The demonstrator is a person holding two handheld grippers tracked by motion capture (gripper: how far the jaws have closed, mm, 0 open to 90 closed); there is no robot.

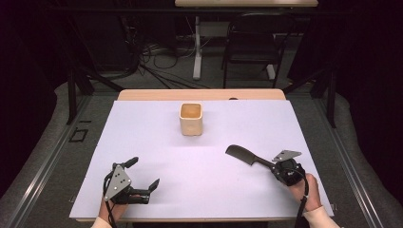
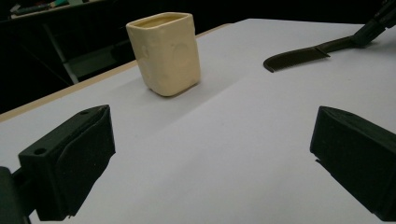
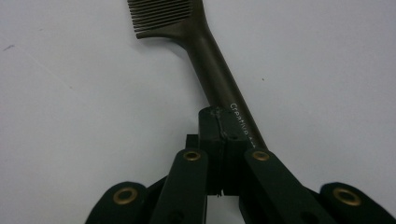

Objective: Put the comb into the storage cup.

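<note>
Fingers (image 3: pixel 212 140) of my right gripper (image 1: pixel 283 167) clenched on comb (image 1: pixel 247 156) handle, right side of worktop (image 1: pixel 157 142). Left gripper (image 1: pixel 142 175) released, nothing held. Cream cup (image 1: pixel 191 118) upright, far centre, well apart.

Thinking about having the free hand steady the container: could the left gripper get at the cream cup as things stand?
Probably yes. The left gripper is open and holds nothing, and bare table lies between it and the cream cup. The comb, held by the right gripper, lies off to the side.

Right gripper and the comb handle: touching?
Touching. In the right gripper view the right gripper has its jaws shut on the handle of the comb.
</note>
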